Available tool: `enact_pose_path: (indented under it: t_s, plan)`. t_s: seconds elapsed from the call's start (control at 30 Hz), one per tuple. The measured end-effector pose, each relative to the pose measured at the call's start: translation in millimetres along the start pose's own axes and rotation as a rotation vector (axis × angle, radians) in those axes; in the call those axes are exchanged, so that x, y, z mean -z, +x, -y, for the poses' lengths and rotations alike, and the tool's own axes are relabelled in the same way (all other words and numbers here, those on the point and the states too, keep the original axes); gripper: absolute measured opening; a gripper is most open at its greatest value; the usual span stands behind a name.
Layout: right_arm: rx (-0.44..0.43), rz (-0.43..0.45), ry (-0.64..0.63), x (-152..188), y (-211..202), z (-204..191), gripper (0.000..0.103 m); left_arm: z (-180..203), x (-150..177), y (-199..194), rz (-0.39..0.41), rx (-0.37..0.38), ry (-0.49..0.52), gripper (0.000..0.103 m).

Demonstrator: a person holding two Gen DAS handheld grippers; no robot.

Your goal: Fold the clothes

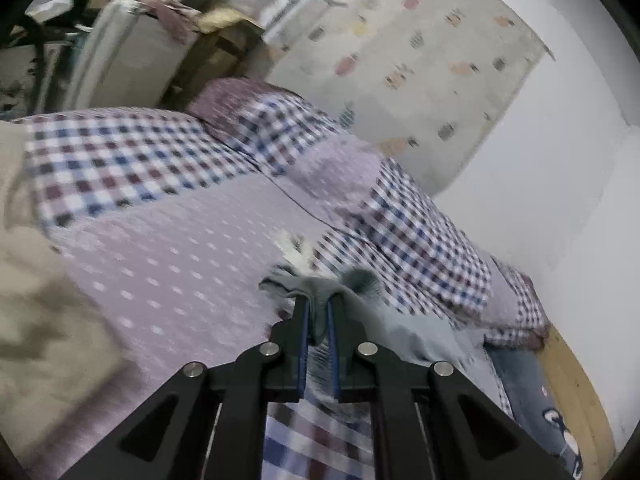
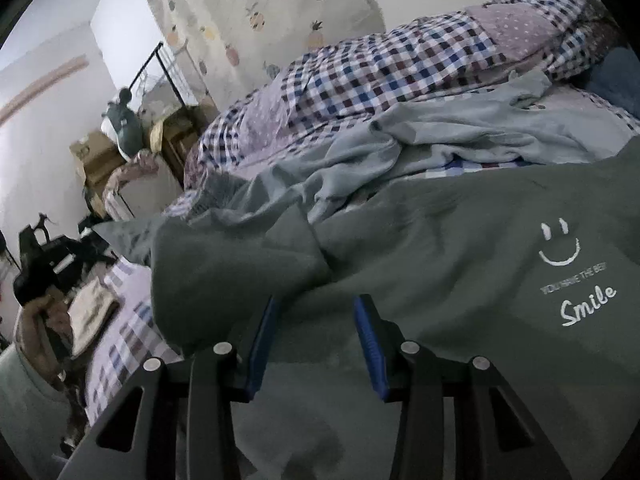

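On a checked bed (image 2: 360,76): green shirt (image 2: 440,240) spread flat, pale garment (image 2: 460,128) crumpled behind. Left gripper (image 1: 318,308) clamped on a green fabric fold; right gripper (image 2: 316,312) parted over the shirt.

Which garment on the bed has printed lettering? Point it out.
The dark green shirt directly under the open right gripper: it bears a white smiley and the word "Smile". The pale blue garment crumpled behind it shows no print.

Checked quilt (image 2: 360,68) on the bed — fruit-print curtain (image 1: 420,60) behind
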State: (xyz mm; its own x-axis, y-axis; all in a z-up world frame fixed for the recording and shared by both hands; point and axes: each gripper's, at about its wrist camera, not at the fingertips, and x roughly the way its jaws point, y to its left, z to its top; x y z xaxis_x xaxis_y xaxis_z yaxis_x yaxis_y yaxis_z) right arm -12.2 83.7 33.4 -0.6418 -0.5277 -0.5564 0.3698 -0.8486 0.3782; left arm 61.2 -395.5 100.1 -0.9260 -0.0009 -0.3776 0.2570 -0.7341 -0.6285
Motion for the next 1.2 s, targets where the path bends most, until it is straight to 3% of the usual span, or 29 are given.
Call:
enact_pose_path:
  t_s: [0.27,0.53,0.63,0.77,0.87,1.0,1.07,1.2]
  plan:
    - [0.003,-0.024,-0.019,3,7,-1,0.045,-80,-26,-23,0.063,-0.069,-0.179,0.007]
    - [-0.005,-0.031,-0.006,3,8,2,0.045,-107,-40,-60,0.247,-0.097,-0.265,0.007]
    - [-0.007,-0.034,-0.002,3,8,3,0.045,-123,-36,-54,0.222,-0.150,-0.302,0.007]
    - [-0.006,-0.037,0.002,4,8,4,0.045,-155,-22,-29,0.073,-0.308,-0.400,0.010]
    - [-0.005,-0.040,0.005,4,8,5,0.045,-164,-18,-31,0.064,-0.332,-0.466,0.027]
    - [-0.004,-0.041,0.003,4,9,5,0.045,-146,-23,-57,0.189,-0.361,-0.423,0.079]
    - [-0.004,-0.041,-0.004,4,9,3,0.045,-132,-27,-65,0.233,-0.350,-0.384,0.081]
    - [-0.022,-0.040,-0.026,5,5,-2,0.045,-103,-29,-56,0.184,-0.290,-0.297,0.081]
